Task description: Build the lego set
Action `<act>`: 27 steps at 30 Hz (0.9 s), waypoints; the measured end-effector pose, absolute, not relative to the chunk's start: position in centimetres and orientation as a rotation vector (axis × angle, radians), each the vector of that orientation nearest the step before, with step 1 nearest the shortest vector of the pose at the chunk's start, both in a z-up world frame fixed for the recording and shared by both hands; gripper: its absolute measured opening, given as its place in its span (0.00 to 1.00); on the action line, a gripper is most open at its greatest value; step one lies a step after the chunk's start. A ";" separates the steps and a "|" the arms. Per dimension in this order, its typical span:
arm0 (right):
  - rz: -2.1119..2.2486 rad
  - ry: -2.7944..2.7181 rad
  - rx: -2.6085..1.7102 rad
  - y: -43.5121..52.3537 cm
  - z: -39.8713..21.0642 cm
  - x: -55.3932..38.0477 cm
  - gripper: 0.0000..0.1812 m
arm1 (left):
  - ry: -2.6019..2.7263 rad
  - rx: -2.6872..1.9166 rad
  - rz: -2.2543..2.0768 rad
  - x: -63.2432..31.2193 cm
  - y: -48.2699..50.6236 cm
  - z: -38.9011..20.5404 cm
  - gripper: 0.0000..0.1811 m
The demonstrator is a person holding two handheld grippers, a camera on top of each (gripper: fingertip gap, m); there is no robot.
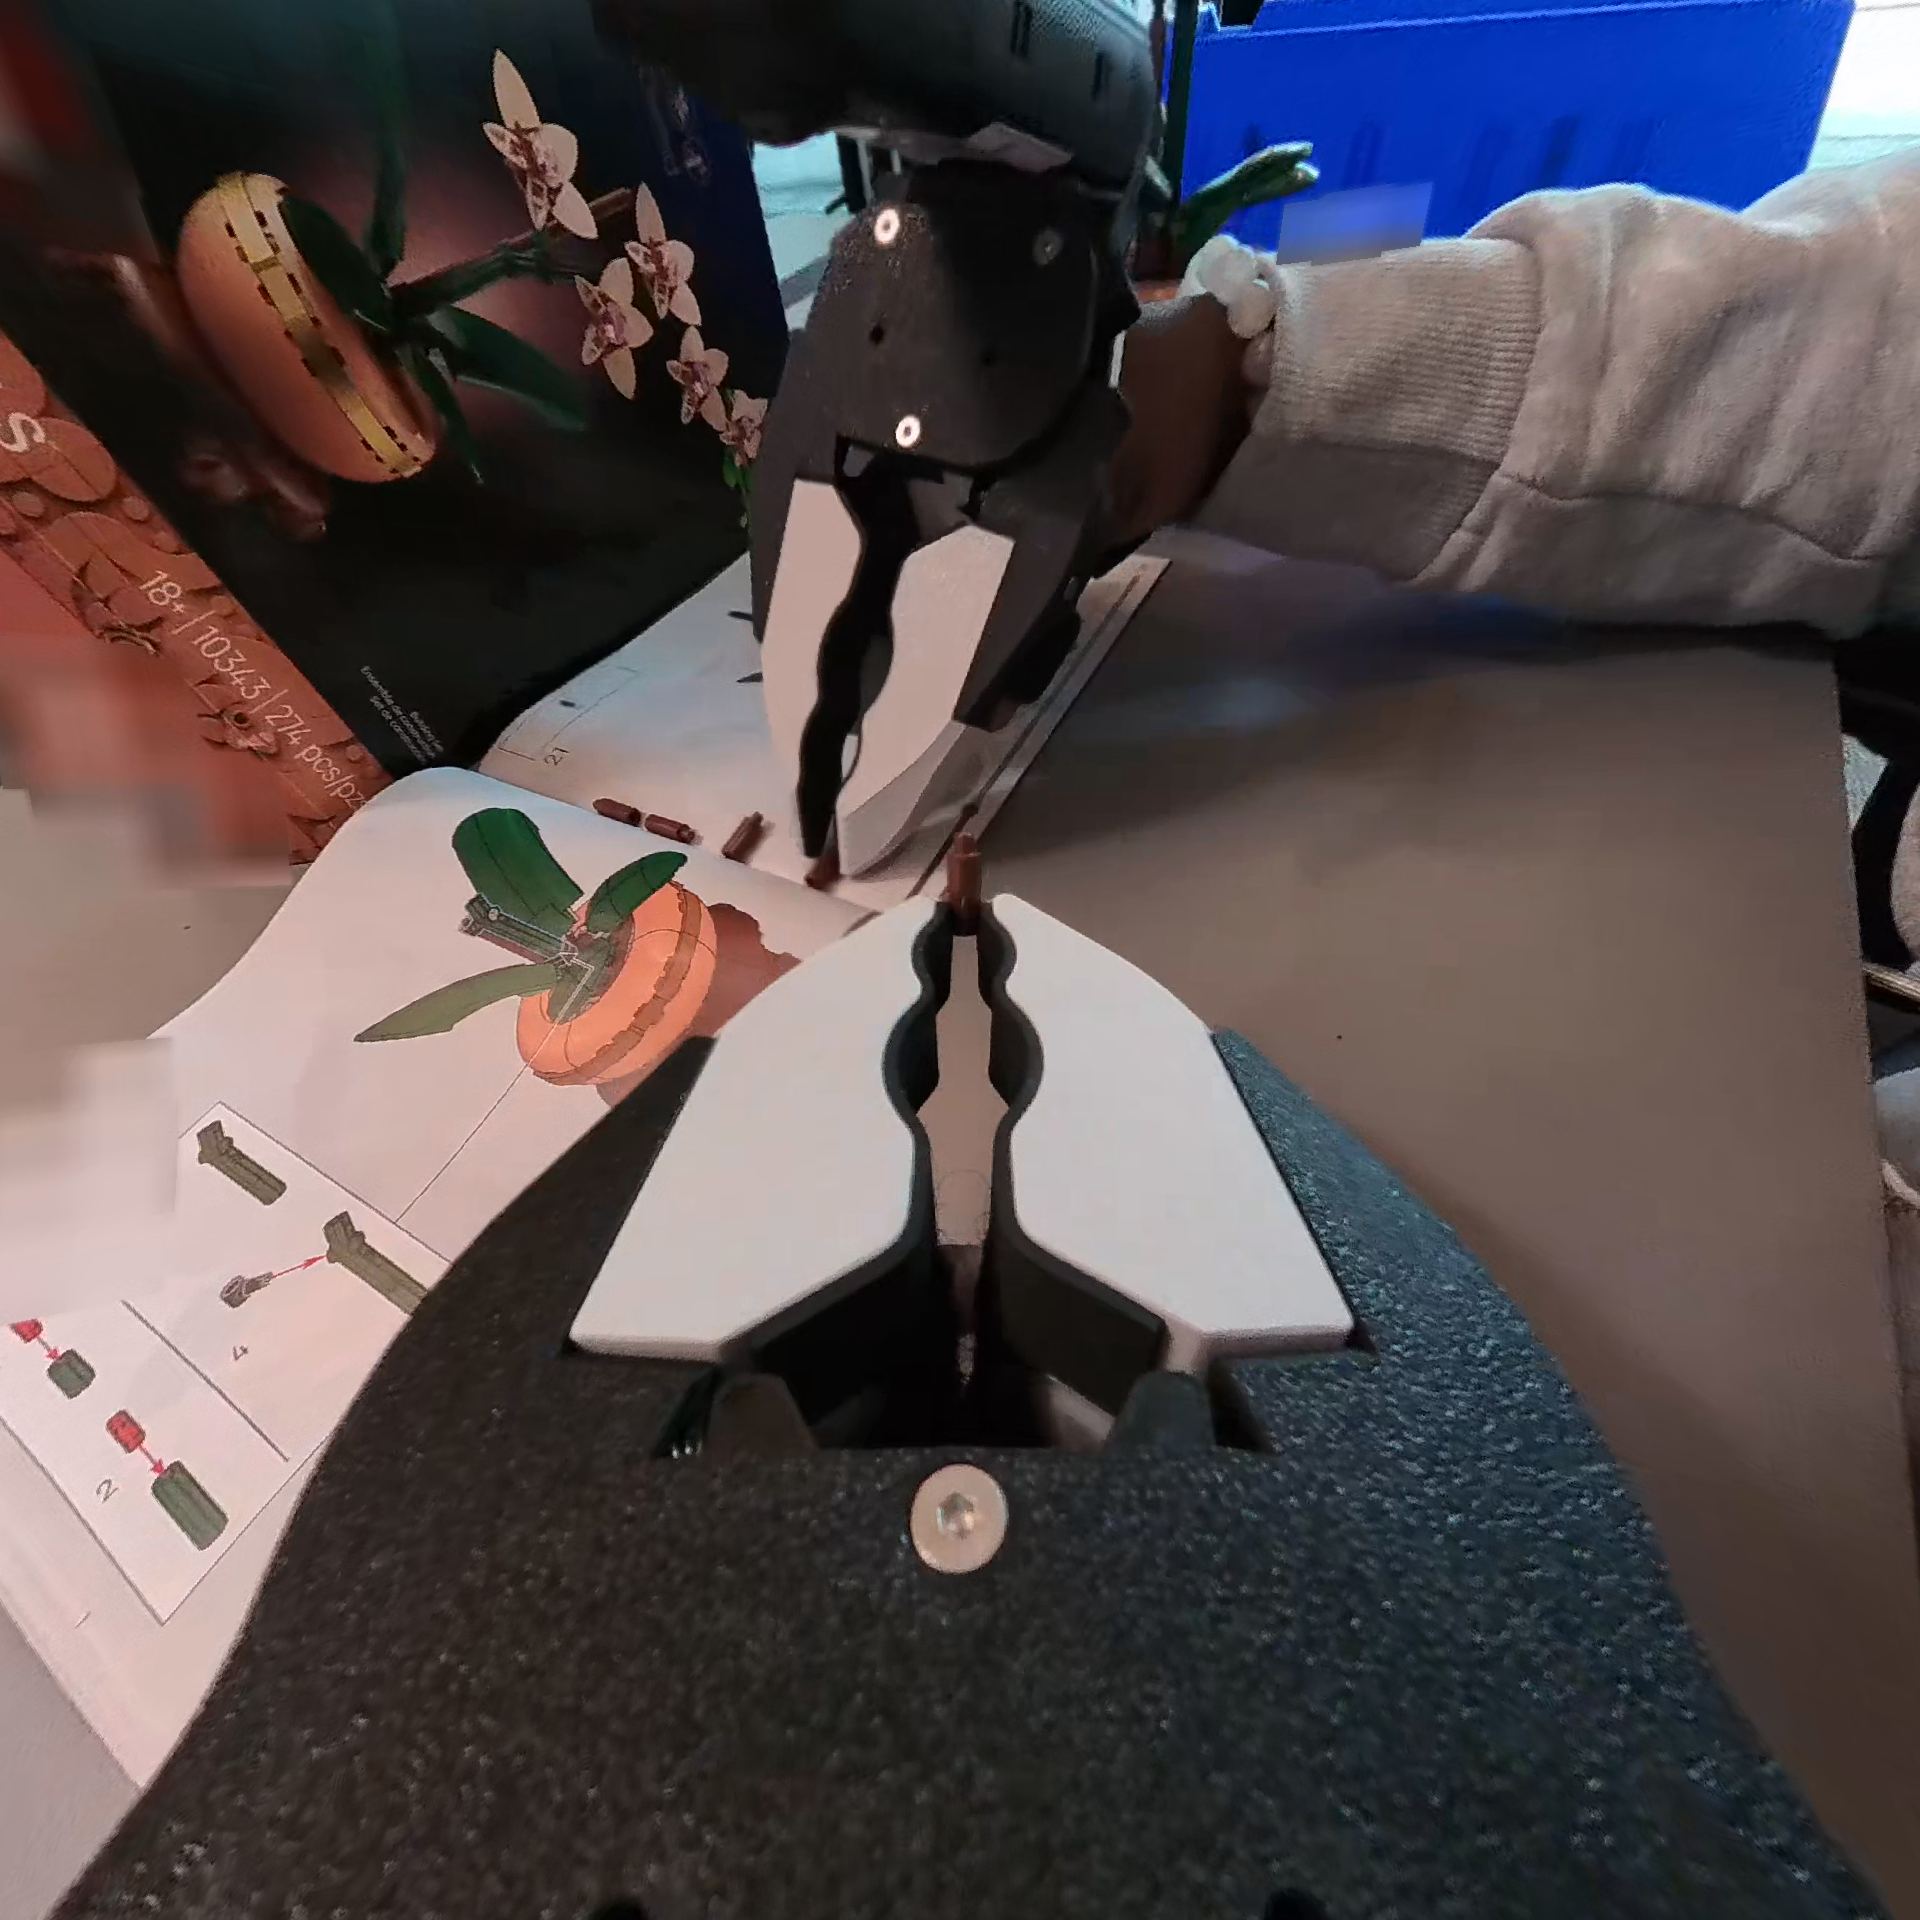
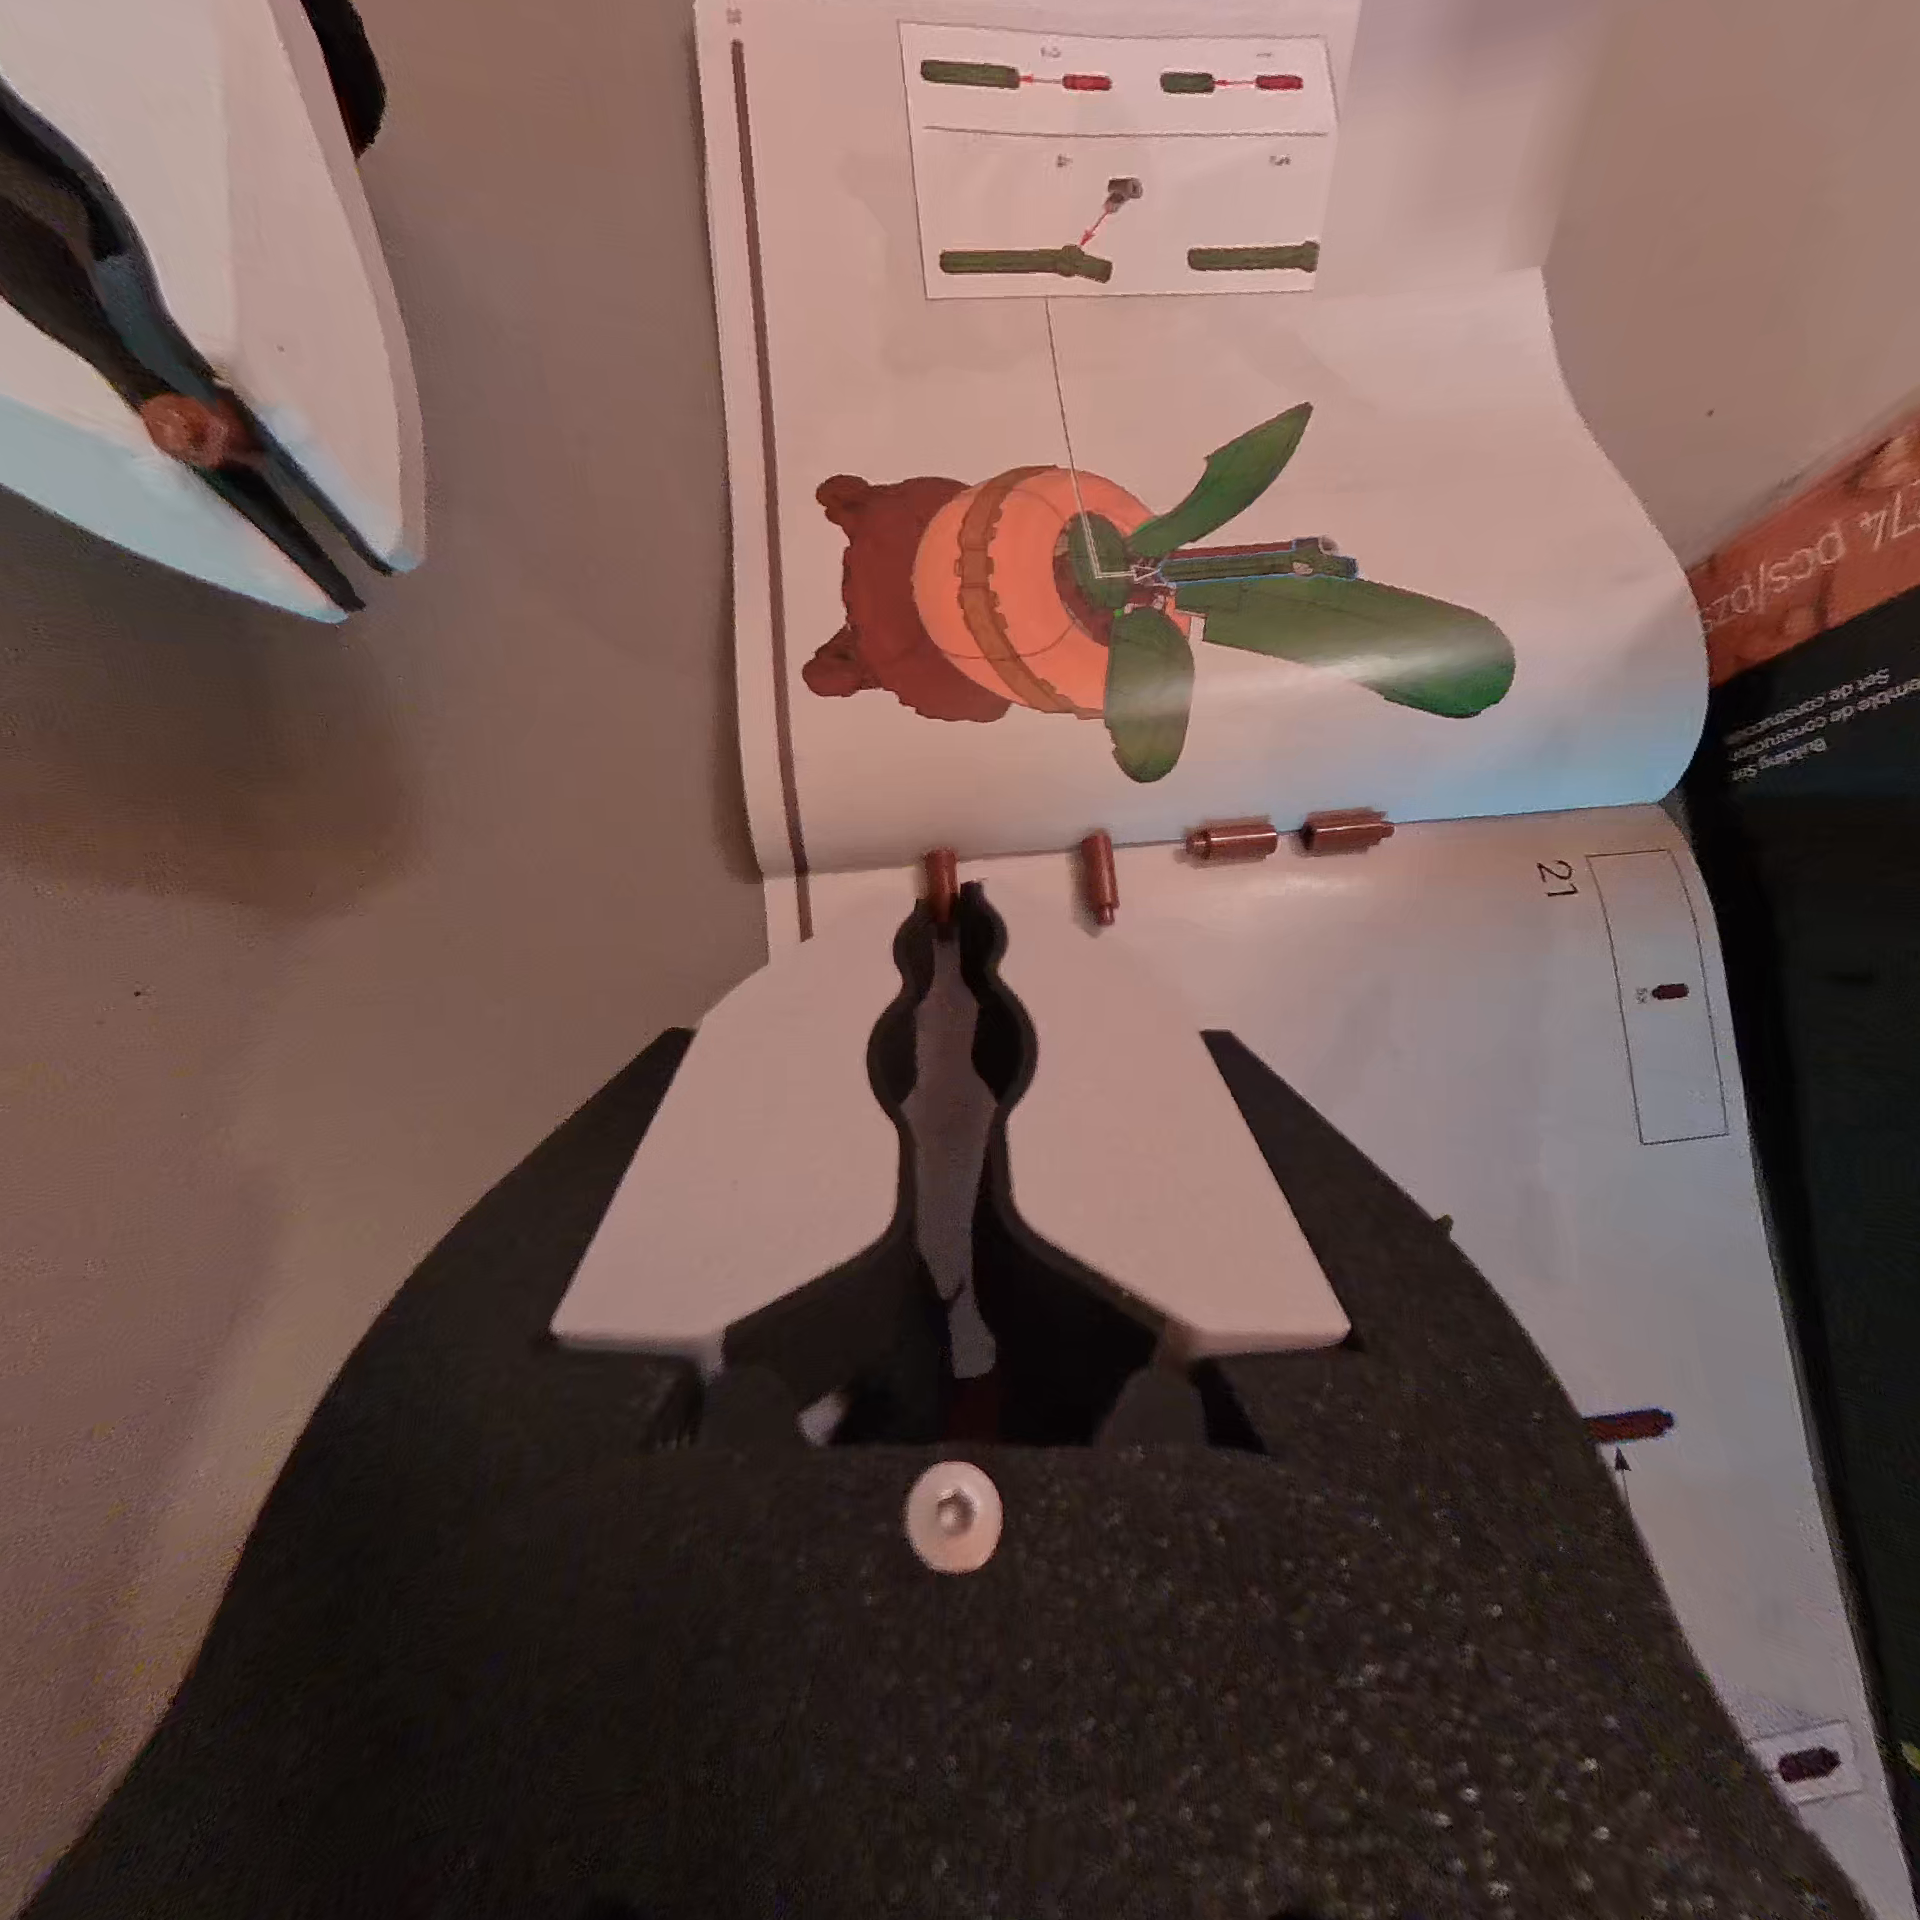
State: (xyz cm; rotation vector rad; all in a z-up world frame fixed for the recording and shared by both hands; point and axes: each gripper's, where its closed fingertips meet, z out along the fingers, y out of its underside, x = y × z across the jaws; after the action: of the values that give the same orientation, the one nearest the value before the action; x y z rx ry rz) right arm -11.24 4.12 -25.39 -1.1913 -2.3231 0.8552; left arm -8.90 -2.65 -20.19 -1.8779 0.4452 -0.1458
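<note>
My left gripper [image 1: 966,920] is shut on a small brown peg [image 1: 966,876] that sticks out past its tips, above the grey table. It also shows at the upper left of the right wrist view [image 2: 343,582], with that peg [image 2: 192,426] end-on between its fingers. My right gripper [image 2: 951,909] points down at the crease of the open instruction booklet [image 2: 1299,364] and is shut on the end of another brown peg [image 2: 940,876]. In the left wrist view the right gripper [image 1: 831,857] stands just beyond my left tips, its peg [image 1: 821,871] touching the page.
Three loose brown pieces [image 2: 1096,878] [image 2: 1231,840] [image 2: 1345,831] lie along the booklet's crease. The dark set box [image 1: 312,416] stands behind the booklet [image 1: 364,987]. A blue bin [image 1: 1507,104] is at the back. A person's grey sleeve [image 1: 1558,416] reaches across the table [image 1: 1455,1039]. The tips of one gripper are about 9 cm away from the tips of the other.
</note>
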 end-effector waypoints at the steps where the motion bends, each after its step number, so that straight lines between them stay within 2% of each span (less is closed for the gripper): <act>1: 0.854 -2.322 -1.180 4.1 -25.3 -11.2 0.02 | 0.451 -1.887 -0.148 -8.8 -2.6 -20.3 0.02; 8: 1.066 -2.339 -1.032 -0.1 -21.5 -7.4 0.02 | 0.579 -2.099 -0.098 -8.5 -3.1 -23.7 0.02; 11: 1.007 -2.422 -0.982 -1.8 -22.4 -6.3 0.02 | 0.673 -2.178 -0.063 -8.1 -3.3 -25.3 0.02; 14: 0.953 -2.474 -0.995 -2.1 -23.5 -6.3 0.02 | 0.680 -2.204 -0.205 -7.5 -3.6 -25.4 0.02; 27: 0.777 -2.629 -0.878 -3.1 -23.1 -7.1 0.02 | 0.708 -2.214 -0.277 -7.1 -3.9 -25.4 0.02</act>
State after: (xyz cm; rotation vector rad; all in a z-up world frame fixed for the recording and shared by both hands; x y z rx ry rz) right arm -7.07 -3.07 -23.13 -0.8778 -2.6289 0.7766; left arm -7.12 -3.90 -25.42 -2.2137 0.7077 -0.2768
